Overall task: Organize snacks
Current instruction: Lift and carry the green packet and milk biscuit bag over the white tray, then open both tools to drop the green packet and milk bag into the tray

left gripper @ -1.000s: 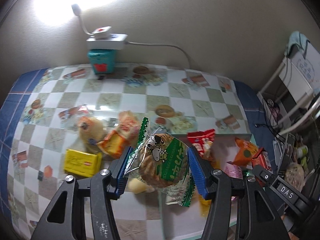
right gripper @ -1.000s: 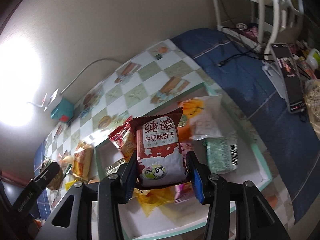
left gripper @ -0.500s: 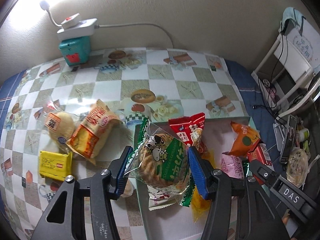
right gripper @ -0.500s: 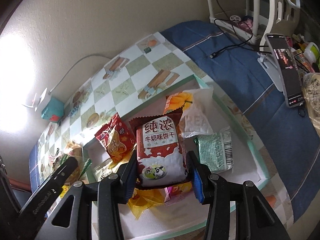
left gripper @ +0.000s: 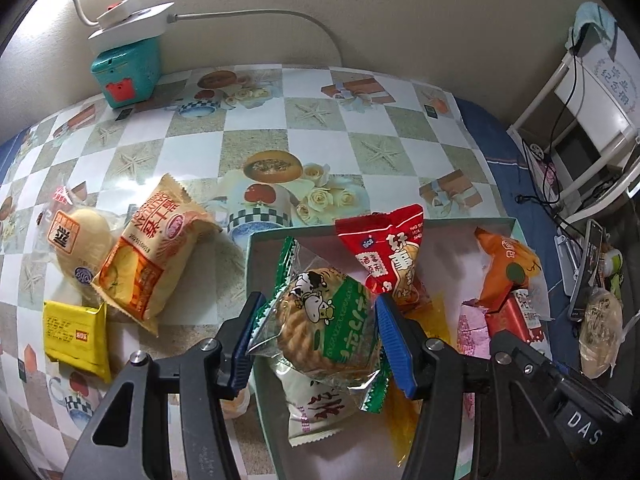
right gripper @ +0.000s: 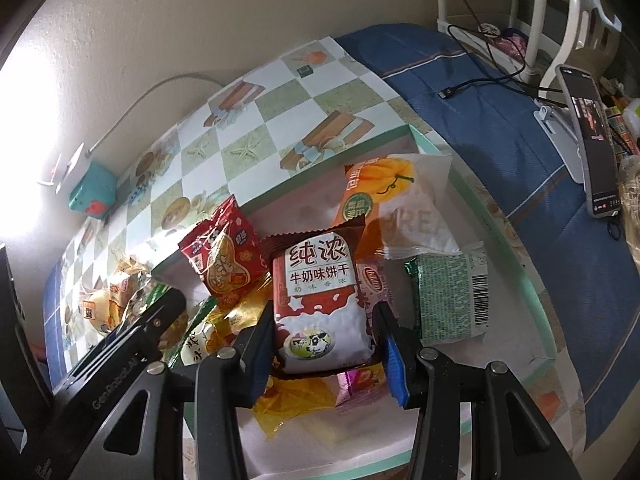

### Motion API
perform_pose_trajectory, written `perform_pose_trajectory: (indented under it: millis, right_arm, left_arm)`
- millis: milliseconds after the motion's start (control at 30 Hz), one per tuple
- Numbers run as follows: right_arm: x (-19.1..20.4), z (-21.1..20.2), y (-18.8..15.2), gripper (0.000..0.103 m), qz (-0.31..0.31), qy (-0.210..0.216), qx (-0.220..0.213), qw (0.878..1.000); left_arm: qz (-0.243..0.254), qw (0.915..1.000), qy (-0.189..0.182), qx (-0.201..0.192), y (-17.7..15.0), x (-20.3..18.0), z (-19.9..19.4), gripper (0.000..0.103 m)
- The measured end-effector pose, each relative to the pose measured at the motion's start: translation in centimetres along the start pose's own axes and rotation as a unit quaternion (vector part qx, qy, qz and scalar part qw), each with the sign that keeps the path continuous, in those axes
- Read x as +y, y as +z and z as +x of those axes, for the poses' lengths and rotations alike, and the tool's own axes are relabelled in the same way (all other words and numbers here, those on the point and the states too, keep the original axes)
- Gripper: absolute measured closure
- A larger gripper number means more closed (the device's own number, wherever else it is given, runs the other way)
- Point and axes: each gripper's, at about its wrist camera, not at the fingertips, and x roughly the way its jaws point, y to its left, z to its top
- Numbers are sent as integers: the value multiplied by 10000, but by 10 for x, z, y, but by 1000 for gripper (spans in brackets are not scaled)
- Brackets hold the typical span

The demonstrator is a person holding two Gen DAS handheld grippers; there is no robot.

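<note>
Your left gripper [left gripper: 316, 332] has its jaws clamped on the green cow-print cookie pack [left gripper: 324, 320], pads pressing both sides of the wrapper; it hangs over the near-left corner of the green-rimmed box [left gripper: 256, 240]. Your right gripper [right gripper: 324, 344] has its jaws closed on the brown milk biscuit pack [right gripper: 320, 300], held upright above the middle of the same box.

Inside the box: a red snack bag [left gripper: 388, 260] leaning near the far-left corner, an orange pumpkin pack [right gripper: 360, 192] against the far edge, a green foil pack [right gripper: 448, 300] toward the right edge, yellow wrappers underneath.

Not yet in the box, on the tabletop left of it: an orange bread bag [left gripper: 152, 256], a round bun [left gripper: 80, 244], a yellow packet [left gripper: 76, 332].

Risks, as a judgement:
- Cookie pack sits right over the box's left rim; release there and it may tip out onto the tabletop.
- Both grippers crowd one box, so their arms could collide.
- Squeezing harder could crack the cookie.
- Biscuit pack dropped on the loose pile could slide.
</note>
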Motion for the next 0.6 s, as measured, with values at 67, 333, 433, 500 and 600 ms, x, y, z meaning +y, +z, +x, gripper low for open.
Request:
perform_pose_trajectory:
  millis: [67,333,433,500,600]
  right_arm:
    - [3,0,0,53,-46,-14,-4,10000]
    - [8,2,-1,53,-136,-53,22,9999]
    - [8,2,-1,53,-147,-53,16,9999]
    - [8,2,-1,52,-152,-56,18,9999]
    - [9,3,-1,52,-176,-76,22,9998]
  left_arm:
    - [19,10000,-54,-19,0,-1,2,46]
    - [85,9998,-150,-91,0,-3,4,46]
    - [119,9997,-177,-112,0,-4,4,46]
    - [124,9997,-183,-95,0,-4,5,45]
    - [110,9997,-219,-53,0,-4,5,44]
